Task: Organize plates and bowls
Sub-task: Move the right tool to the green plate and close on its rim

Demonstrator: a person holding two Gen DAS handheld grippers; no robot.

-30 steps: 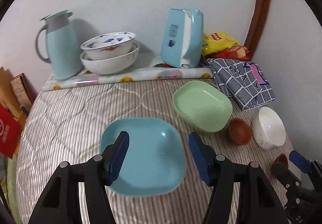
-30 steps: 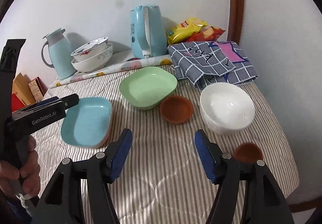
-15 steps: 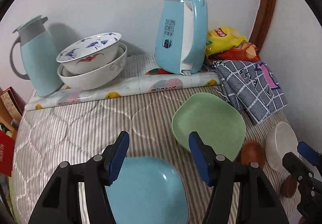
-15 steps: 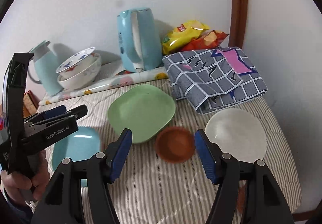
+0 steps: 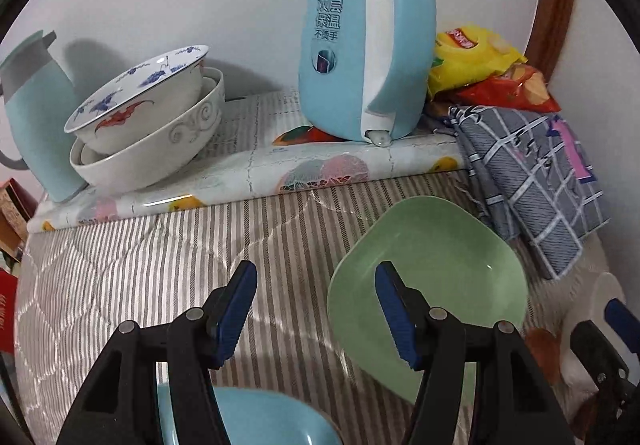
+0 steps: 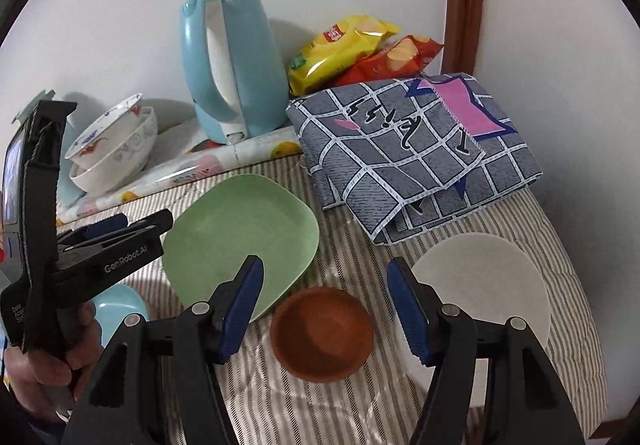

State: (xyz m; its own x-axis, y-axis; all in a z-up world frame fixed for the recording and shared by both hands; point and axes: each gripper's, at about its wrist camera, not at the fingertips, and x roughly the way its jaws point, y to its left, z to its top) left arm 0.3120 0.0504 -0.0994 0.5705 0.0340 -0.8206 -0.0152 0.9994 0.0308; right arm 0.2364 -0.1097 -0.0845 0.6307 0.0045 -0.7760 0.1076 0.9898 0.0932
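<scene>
Right wrist view had the brown bowl (image 6: pixel 322 333) low in the middle of the frame, sitting on the striped cloth (image 6: pixel 352 257) just under the gap of the right gripper (image 6: pixel 324 309), whose blue pads stood apart with nothing between them. It lay almost dead ahead of that tool, a shade nearer the left pad. Round as it was, it offered no long axis to line up on; any rim would do, I judged. Just to its right sat the white bowl (image 6: pixel 480 281), partly behind the right pad; up and to its left lay the green plate (image 6: pixel 240 237), its near edge behind the left pad.

From the left wrist view the green plate (image 5: pixel 436 277) filled the lower right, with the left gripper (image 5: pixel 316 309) also spread and empty, one pad over the plate's left rim. The blue plate (image 5: pixel 272 421) showed only at the bottom edge, beneath that gripper. So the right hand looked nearer the bowls, the left nearer the plates.
</scene>
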